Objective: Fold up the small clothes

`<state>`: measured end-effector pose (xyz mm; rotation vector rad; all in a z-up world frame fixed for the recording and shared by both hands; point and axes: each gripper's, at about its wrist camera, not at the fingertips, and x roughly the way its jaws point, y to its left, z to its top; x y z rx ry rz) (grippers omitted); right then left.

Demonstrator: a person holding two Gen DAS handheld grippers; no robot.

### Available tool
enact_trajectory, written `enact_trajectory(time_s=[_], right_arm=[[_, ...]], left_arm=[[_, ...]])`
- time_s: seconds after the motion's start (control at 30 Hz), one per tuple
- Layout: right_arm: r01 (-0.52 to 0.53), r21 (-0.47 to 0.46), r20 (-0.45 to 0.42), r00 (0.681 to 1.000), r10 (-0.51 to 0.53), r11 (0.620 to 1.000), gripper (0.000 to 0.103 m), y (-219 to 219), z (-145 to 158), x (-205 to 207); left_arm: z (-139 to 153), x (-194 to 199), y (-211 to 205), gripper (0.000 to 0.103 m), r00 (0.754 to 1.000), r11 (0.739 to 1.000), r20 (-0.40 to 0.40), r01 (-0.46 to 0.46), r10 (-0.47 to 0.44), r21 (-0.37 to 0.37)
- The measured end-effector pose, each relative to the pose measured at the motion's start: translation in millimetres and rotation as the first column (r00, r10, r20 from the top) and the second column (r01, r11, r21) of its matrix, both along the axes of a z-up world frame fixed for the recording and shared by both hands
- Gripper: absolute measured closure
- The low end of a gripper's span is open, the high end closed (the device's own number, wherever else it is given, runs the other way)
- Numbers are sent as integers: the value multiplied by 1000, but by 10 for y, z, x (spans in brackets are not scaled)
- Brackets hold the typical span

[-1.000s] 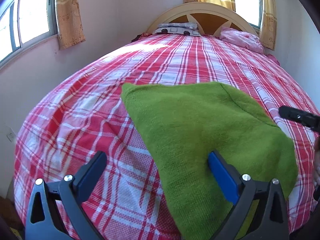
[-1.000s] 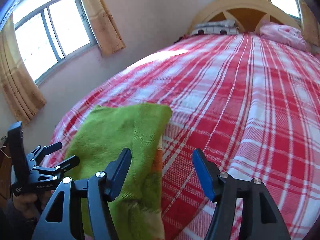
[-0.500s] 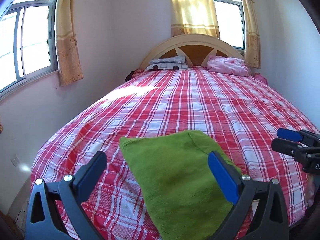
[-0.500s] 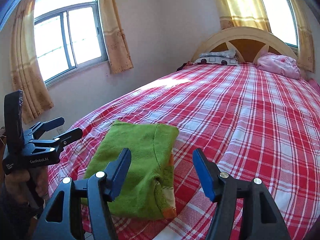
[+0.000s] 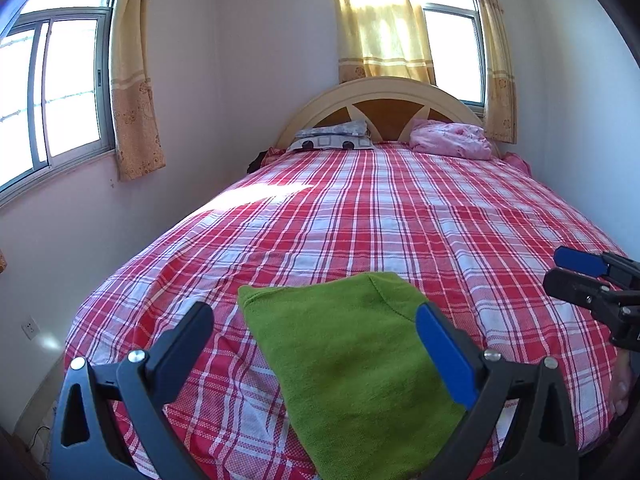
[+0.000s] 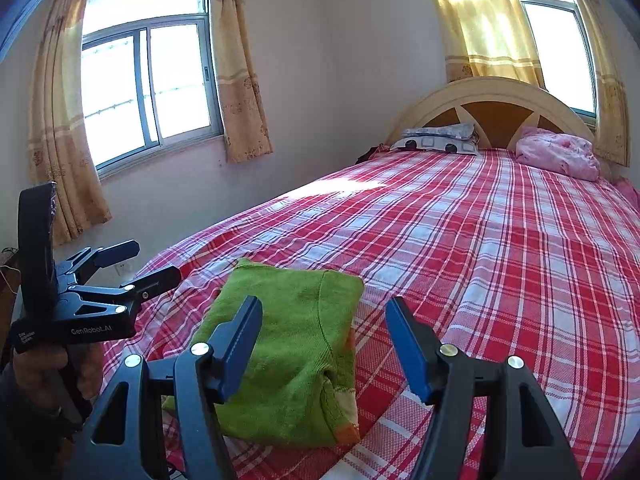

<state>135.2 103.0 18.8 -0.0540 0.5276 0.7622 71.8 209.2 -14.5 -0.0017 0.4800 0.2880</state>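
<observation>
In the left wrist view the green garment (image 5: 352, 364) lies folded into a compact block on the bed (image 5: 400, 220), at the foot end, far from the headboard (image 5: 384, 100). The left gripper (image 5: 316, 344) hangs above it with its jaws wide apart and nothing between the pads; the cloth is only seen through the gap. The right gripper (image 5: 580, 276) enters at the garment's right side, and from here I cannot tell how far it is open. In the right wrist view the garment (image 6: 292, 344) shows a seam and an orange trim at its near corner, resting flat with no loose sleeve or flap sticking out. The right gripper (image 6: 324, 344) is held over it, jaws well apart and empty. The left gripper (image 6: 136, 264) sits left of the garment, clear of it, carried by a hand (image 6: 44, 376). The fold looks finished, so this piece seems done; the next move probably calls for setting it aside or fetching another, though none is visible. The left gripper's body reads "GenRobot.AI"; smaller print beside it is illegible.
</observation>
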Motion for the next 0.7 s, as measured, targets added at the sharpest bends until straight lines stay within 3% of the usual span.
enact_trajectory(time_s=[0.7], right_arm=[[2,6,0,1000,-2,1000,37,-24,-4,-15]], left_arm=[[1,-4,-30,0,1000,1000,-6,4,-4,5]])
